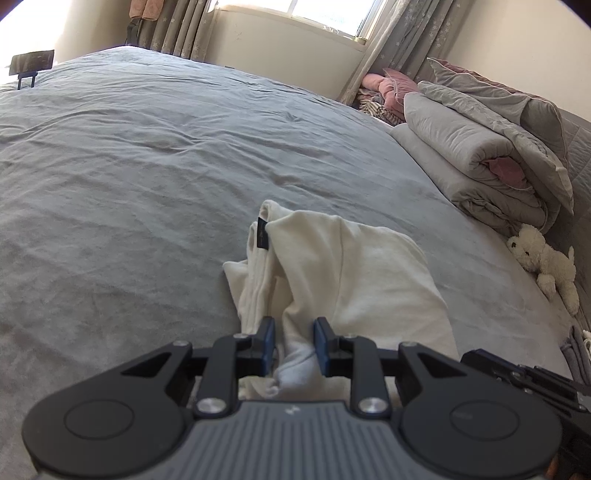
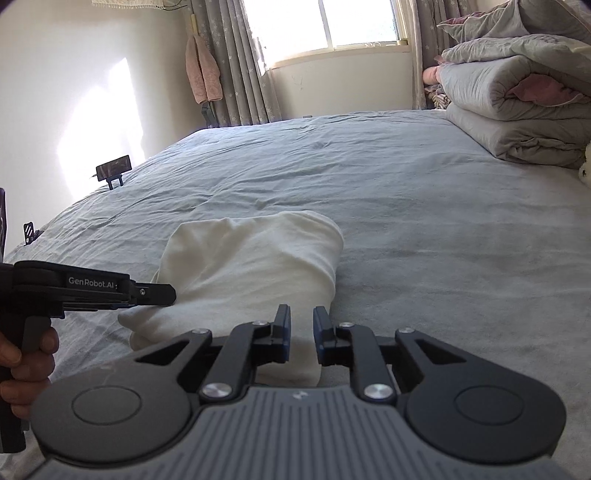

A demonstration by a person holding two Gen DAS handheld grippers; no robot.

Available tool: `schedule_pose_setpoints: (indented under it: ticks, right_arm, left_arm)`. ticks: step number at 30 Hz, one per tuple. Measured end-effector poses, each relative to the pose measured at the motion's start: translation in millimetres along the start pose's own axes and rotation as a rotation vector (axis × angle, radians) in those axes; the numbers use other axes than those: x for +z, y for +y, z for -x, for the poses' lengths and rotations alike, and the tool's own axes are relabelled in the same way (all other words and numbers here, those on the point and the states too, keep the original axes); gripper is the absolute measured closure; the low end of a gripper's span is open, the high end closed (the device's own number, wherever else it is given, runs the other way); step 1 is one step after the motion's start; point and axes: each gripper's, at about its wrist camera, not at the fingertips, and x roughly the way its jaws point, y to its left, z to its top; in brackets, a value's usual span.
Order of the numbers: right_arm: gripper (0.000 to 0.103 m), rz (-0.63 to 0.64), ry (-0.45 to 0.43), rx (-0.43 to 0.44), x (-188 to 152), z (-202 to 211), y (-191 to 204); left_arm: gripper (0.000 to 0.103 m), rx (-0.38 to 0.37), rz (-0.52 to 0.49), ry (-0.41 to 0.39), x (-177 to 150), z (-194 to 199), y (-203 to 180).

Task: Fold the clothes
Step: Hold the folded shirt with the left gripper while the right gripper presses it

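As the left gripper pinches the limp, light garment at lower centre, the right gripper hangs slightly parted, gripping nothing; hems offer the surest hold.

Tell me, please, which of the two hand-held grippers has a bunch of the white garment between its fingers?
The left hand-held gripper: white garment fabric is bunched between its blue pads. The right hand-held gripper shows an empty gap, the garment lying beneath it.

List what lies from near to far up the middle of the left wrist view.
left gripper → cream garment → grey bedsheet → wall under the window → window
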Motion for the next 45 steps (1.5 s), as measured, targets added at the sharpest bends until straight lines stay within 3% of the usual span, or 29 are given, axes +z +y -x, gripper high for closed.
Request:
schedule_pose_setpoints:
  ticks: [4, 5, 6, 12, 15, 25, 32, 45]
  right_arm:
    - [0.083, -0.001, 0.032, -0.024, -6, -8, -5]
    - [0.076, -0.019, 0.043, -0.028, -5, -7, -8]
    - [0.076, -0.036, 0.050, -0.021, -3, -8, -11]
    - [0.076, 0.041, -0.006, -0.016, 23, -9, 4]
    - [0.074, 0.088, 0.026, -0.026, 35, -34, 12]
    - [0.078, 0.059, 0.103, -0.051, 64, -91, 3]
    - [0.078, 0.062, 0.106, -0.060, 66, -112, 2]
    - [0.079, 0.093, 0.076, -0.106, 59, -111, 8]
  left_arm:
    - [0.078, 0.002, -0.004, 0.000, 0, 0, -1]
    - [0.078, 0.003, -0.004, 0.000, 0, 0, -1]
    - [0.078, 0.004, -0.005, -0.001, 0, 0, -2]
    - [0.078, 0.028, -0.030, -0.008, -2, 0, -7]
    - [0.078, 0.027, -0.031, -0.006, -1, 0, -6]
    - [0.078, 0.036, -0.052, 0.000, -1, 0, -9]
    - [0.078, 0.036, -0.055, -0.001, -1, -1, -10]
    - [0.077, 0.039, -0.056, 0.007, 1, -1, -10]
